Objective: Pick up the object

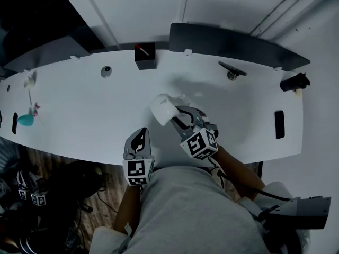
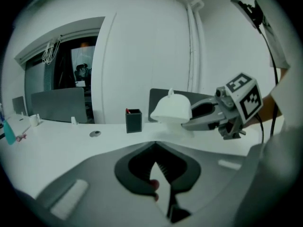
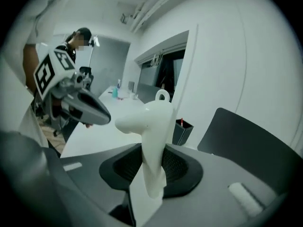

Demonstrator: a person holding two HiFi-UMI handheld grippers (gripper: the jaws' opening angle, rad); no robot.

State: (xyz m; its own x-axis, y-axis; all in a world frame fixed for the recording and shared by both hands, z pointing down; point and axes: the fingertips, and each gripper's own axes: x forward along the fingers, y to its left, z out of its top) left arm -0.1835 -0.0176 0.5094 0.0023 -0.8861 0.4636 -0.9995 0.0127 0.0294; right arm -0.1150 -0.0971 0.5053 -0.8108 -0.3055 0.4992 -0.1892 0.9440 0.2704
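A white bell-shaped object (image 1: 163,108) with a small loop on top hangs just above the white table (image 1: 79,126), near its front middle. My right gripper (image 1: 179,117) is shut on it, the pads pressing on its lower edge (image 3: 150,174). In the left gripper view the white object (image 2: 171,109) shows to the right, held out from the right gripper (image 2: 208,115). My left gripper (image 1: 139,142) rests by the table's front edge, left of the right one, shut with nothing in it (image 2: 158,186).
A small black box (image 1: 144,55) with a red pen stands at the table's back. A round grey disc (image 1: 106,71) lies left of it, a dark metal clip (image 1: 232,70) to the right. A dark panel (image 1: 233,44) lines the back edge. A teal item (image 1: 25,119) sits far left.
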